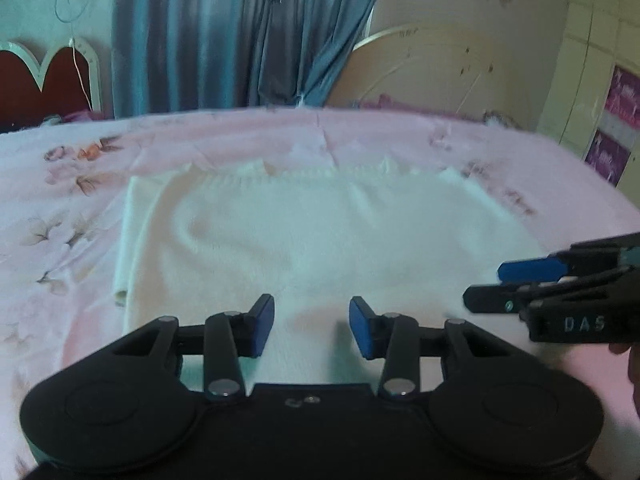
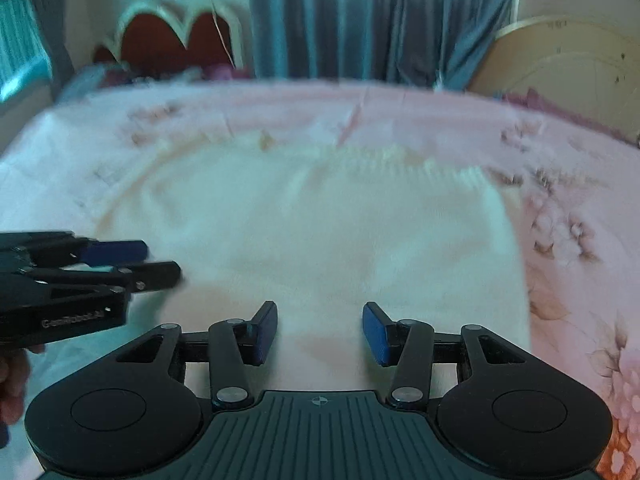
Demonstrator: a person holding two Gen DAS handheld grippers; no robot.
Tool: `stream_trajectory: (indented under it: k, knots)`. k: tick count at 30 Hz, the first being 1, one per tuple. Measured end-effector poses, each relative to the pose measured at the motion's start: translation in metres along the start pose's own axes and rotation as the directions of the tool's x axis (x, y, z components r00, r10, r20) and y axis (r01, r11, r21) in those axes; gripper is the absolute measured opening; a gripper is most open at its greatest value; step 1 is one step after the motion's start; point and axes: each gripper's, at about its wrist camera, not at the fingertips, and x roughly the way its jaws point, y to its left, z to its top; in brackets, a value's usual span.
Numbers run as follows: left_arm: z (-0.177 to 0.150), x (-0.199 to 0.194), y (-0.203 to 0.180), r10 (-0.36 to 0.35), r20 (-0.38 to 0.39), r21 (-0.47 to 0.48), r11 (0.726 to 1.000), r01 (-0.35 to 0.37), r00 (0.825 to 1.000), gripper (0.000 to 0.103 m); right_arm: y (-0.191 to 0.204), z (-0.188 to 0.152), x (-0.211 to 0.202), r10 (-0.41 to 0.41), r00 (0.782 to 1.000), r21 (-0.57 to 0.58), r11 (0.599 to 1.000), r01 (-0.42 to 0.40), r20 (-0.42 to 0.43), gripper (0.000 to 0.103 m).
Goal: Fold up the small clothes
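A small white knitted garment lies flat on the pink flowered bedspread, with a ribbed edge at its far side. It also shows in the right wrist view. My left gripper is open and empty, just above the garment's near edge. My right gripper is open and empty, above the near edge further right. Each gripper shows in the other's view: the right gripper at the right edge, the left gripper at the left edge.
Behind the bed hang blue-grey curtains. A dark red headboard with a white frame stands at the back left. A round beige board leans at the back right.
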Motion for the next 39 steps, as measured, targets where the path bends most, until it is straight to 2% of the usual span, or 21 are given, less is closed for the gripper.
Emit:
stream_trajectory:
  k: [1,2,3,6,8,10,12,13,15,18,21,23,26,29,31,35,37,39]
  knots:
    - [-0.003,-0.003,-0.003,-0.01,-0.006,-0.006,1.0,0.01,1.0,0.04,0.006,-0.005,-0.002,0.006,1.0,-0.015,1.0,-0.006,-0.01,0.046]
    - [-0.006,-0.007,-0.009,-0.017,-0.008,-0.002,1.0,0.017,1.0,0.04,0.012,-0.009,-0.001,0.018,1.0,-0.026,0.999,-0.019,-0.022,0.031]
    - [-0.011,-0.011,-0.014,-0.022,-0.004,0.002,1.0,0.022,1.0,0.04,0.018,-0.014,-0.001,0.034,0.999,-0.03,0.999,-0.035,-0.038,0.022]
    - [-0.026,-0.012,-0.03,-0.038,-0.031,-0.004,0.999,0.038,0.999,0.036,0.028,-0.028,-0.002,0.052,0.997,-0.028,0.998,-0.053,-0.05,0.019]
    - [-0.035,-0.012,-0.034,-0.022,-0.036,-0.012,1.0,0.021,0.999,0.034,0.031,-0.032,-0.003,0.061,0.997,-0.011,0.998,-0.062,-0.046,0.012]
    - [-0.038,-0.012,-0.031,-0.023,-0.039,-0.032,0.999,0.022,0.999,0.035,0.033,-0.035,-0.004,0.066,0.997,-0.011,0.998,-0.066,-0.05,0.012]
    - [-0.04,-0.016,-0.032,-0.007,-0.038,0.0,1.0,0.007,0.999,0.039,0.033,-0.037,-0.005,0.053,0.997,-0.026,0.998,-0.054,-0.059,0.012]
    - [-0.042,-0.018,-0.031,0.015,-0.041,0.015,1.0,-0.014,0.999,0.038,0.03,-0.037,-0.007,0.033,0.998,-0.023,0.999,-0.034,-0.063,0.012]
    - [-0.045,-0.024,-0.017,0.026,-0.039,-0.014,1.0,-0.026,0.999,0.038,0.013,-0.04,-0.016,-0.044,0.997,0.005,0.999,0.044,-0.063,0.012]
    - [-0.05,-0.037,0.006,0.075,-0.031,-0.048,0.996,-0.077,0.997,0.038,-0.027,-0.053,-0.031,-0.151,0.985,0.065,0.985,0.157,-0.081,0.012]
    - [-0.056,-0.046,0.028,0.077,-0.033,-0.1,0.992,-0.08,0.996,0.037,-0.056,-0.061,-0.041,-0.185,0.977,0.13,0.972,0.198,-0.102,0.012]
    - [-0.053,-0.049,0.026,0.085,-0.035,-0.1,0.991,-0.088,0.996,0.036,-0.057,-0.06,-0.046,-0.18,0.979,0.143,0.971,0.192,-0.095,0.012]
    - [-0.05,-0.053,0.02,0.104,-0.021,-0.099,0.989,-0.106,0.994,0.04,-0.048,-0.054,-0.054,-0.188,0.981,0.137,0.972,0.192,-0.044,0.012]
    - [-0.054,-0.047,0.024,0.114,-0.058,-0.106,0.987,-0.12,0.992,0.04,-0.055,-0.061,-0.042,-0.225,0.968,0.136,0.961,0.239,-0.106,0.012]
    - [-0.054,-0.049,0.026,0.11,-0.059,-0.113,0.987,-0.117,0.992,0.04,-0.061,-0.063,-0.044,-0.211,0.971,0.159,0.961,0.227,-0.108,0.012]
    - [-0.055,-0.05,0.027,0.111,-0.061,-0.11,0.987,-0.117,0.992,0.04,-0.057,-0.061,-0.057,-0.203,0.979,0.17,0.964,0.206,-0.037,0.012]
    - [-0.056,-0.05,0.027,0.111,-0.058,-0.113,0.987,-0.117,0.992,0.04,-0.06,-0.066,-0.043,-0.215,0.971,0.165,0.959,0.231,-0.107,0.012]
    - [-0.056,-0.05,0.027,0.111,-0.059,-0.112,0.987,-0.117,0.992,0.04,-0.057,-0.064,-0.046,-0.217,0.971,0.155,0.96,0.231,-0.105,0.012]
